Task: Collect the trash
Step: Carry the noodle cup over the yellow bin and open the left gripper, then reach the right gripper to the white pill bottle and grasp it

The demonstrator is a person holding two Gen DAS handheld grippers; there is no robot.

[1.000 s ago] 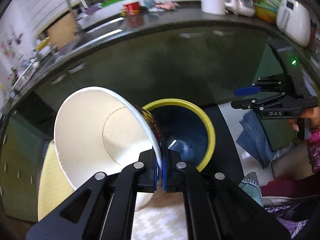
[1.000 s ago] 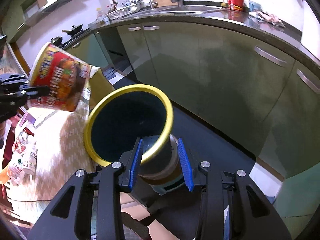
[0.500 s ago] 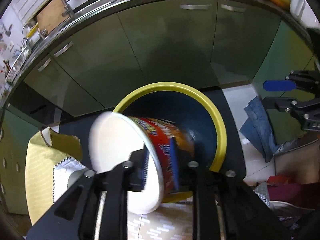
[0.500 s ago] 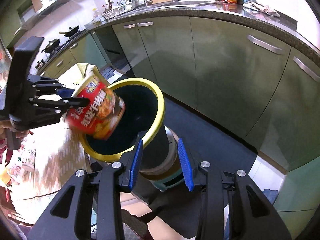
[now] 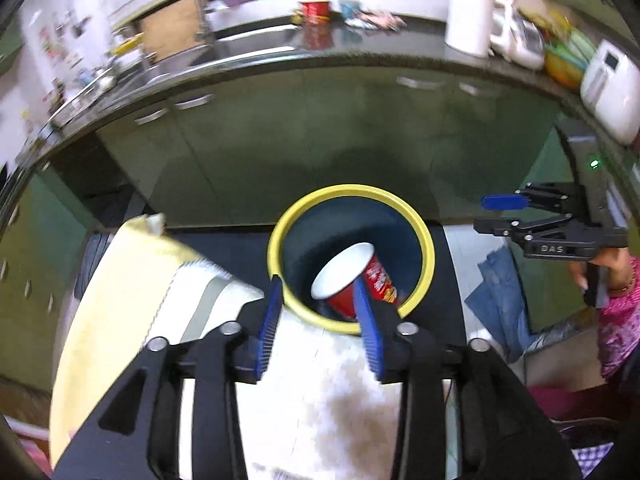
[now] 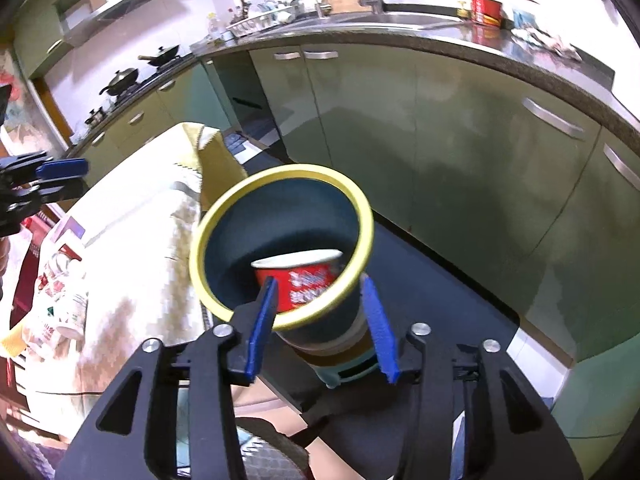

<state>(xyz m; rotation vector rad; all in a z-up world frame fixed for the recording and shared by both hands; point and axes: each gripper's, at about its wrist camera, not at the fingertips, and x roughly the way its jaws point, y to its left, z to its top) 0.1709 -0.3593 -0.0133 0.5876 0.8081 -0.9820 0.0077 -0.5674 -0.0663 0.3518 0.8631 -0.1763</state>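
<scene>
Blue pads on my left gripper [image 5: 318, 316] are spreading with nothing between them — the red noodle cup [image 5: 352, 276] lies just beyond, tilted inside the yellow-rimmed bin [image 5: 424, 240], white mouth toward me. My right gripper [image 6: 322, 328] straddles the bin's lower body, jaws opening, pads off it. A second ago the left was clamped on that cup's rim above the bin; now it is released and dropped in. More litter waits on the cloth-covered table [image 6: 132, 248] at left, nearer my left hand.

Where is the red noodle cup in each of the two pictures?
Left wrist view: the red noodle cup lies tilted inside the bin, low centre, white mouth facing up-left.
Right wrist view: the cup is inside the bin, just below centre.
Shared landmark: the bin's yellow rim.
</scene>
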